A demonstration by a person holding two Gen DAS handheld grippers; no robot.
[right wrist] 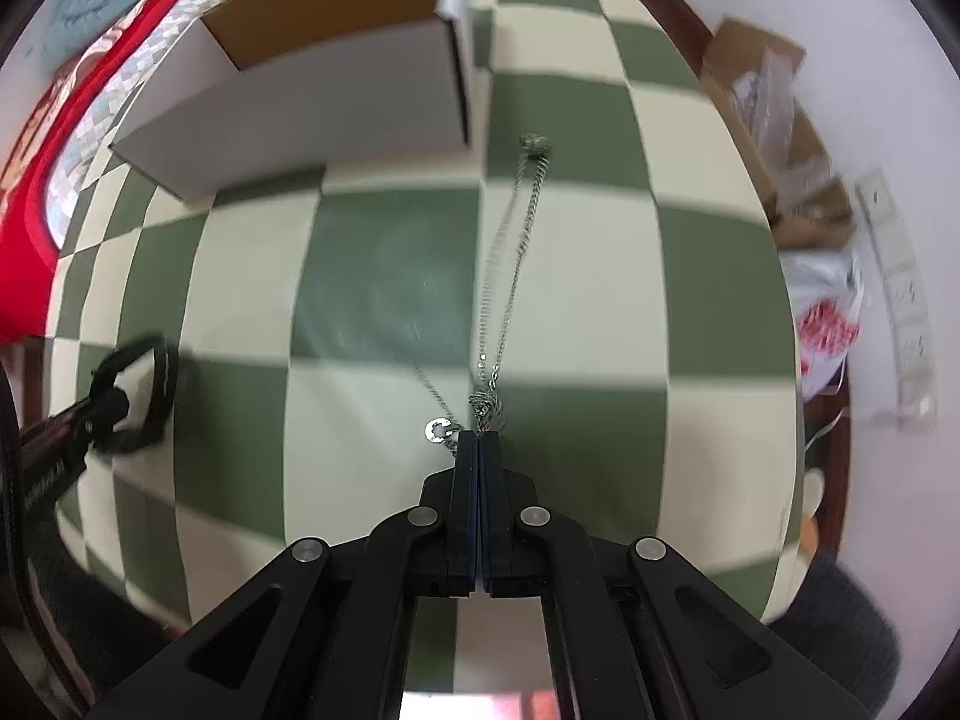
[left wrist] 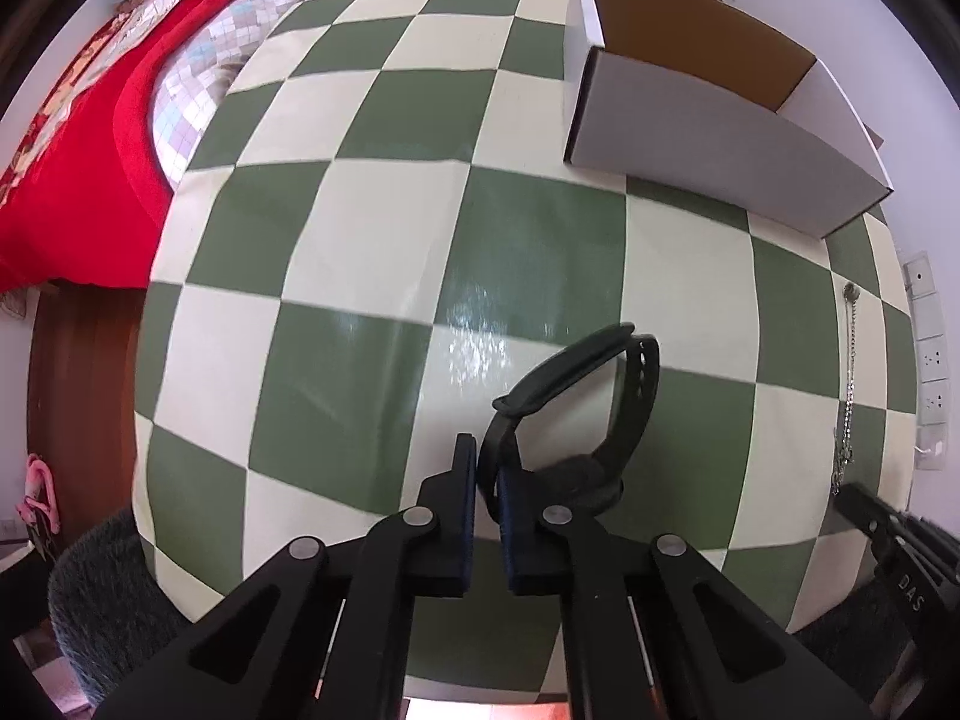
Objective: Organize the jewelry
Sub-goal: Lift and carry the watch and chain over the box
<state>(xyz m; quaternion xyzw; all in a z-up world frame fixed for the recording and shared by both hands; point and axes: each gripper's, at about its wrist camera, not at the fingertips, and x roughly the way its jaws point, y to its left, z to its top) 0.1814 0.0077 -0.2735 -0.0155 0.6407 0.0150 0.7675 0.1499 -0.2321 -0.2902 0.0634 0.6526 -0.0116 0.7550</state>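
The left gripper point(left wrist: 487, 468) pinches the black watch point(left wrist: 576, 420) strap. The right gripper point(right wrist: 478, 441) is clamped on the silver necklace point(right wrist: 510, 276), whose chain stretches lengthwise toward the box point(right wrist: 300, 102), pendant end nearest it.

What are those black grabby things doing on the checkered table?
A person is tidying jewelry with a gripper in each hand. The left gripper is shut on the strap of a black watch. The right gripper is shut on one end of a silver necklace, whose chain trails across the checkered tablecloth. An open white box waits on the table nearby, with nothing visible inside yet.
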